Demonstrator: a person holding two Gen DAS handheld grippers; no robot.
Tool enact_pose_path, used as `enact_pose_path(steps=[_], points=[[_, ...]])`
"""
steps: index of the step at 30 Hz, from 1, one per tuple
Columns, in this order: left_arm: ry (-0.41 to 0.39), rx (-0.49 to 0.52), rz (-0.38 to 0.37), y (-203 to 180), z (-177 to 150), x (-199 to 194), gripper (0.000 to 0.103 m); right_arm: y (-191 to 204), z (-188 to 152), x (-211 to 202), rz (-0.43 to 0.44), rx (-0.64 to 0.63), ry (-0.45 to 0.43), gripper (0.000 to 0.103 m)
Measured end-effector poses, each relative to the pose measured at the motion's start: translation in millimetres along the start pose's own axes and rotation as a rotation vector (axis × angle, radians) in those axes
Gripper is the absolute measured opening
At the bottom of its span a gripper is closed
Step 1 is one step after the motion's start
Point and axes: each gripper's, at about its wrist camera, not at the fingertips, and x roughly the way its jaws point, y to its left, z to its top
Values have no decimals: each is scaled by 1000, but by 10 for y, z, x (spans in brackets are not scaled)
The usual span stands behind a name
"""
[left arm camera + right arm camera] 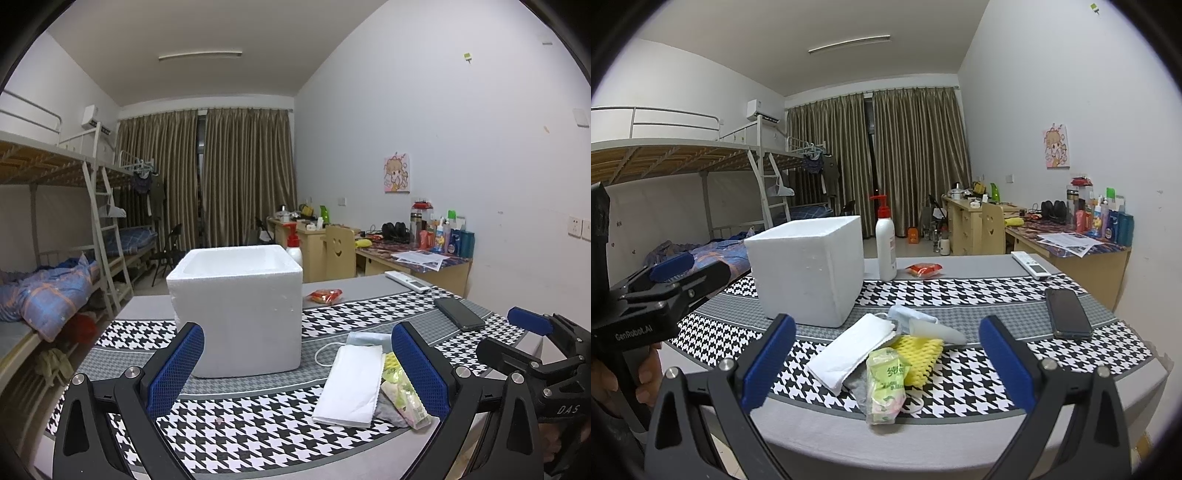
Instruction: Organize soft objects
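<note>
Both grippers spread wide above a heap of soft things on the houndstooth-patterned tablecloth (979,288).

The left gripper (297,363) and right gripper (886,356) hold nothing, blue-padded fingers far apart. The heap lies near the table's front edge: a folded white cloth (855,350), a pale blue face mask (908,315), a yellow foam fruit net (918,356) and a green printed tissue packet (886,386) (partly overlapping one another). The open white styrofoam box (809,267) stands just behind, to their left. A black smartphone (1067,314) lies well apart on the right.
</note>
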Motion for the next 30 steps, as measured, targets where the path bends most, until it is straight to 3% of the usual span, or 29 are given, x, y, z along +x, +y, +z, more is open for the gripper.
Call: enact_pose_path(steps=[18, 26, 30], points=[[7, 7, -12, -19, 25, 75, 102, -28, 20, 43, -9, -6, 7, 101], [76, 38, 3, -88, 4, 257, 102, -136, 19, 161, -36, 7, 41, 101], [112, 35, -26, -116, -32, 379, 102, -176, 5, 247, -49, 3, 64, 101]])
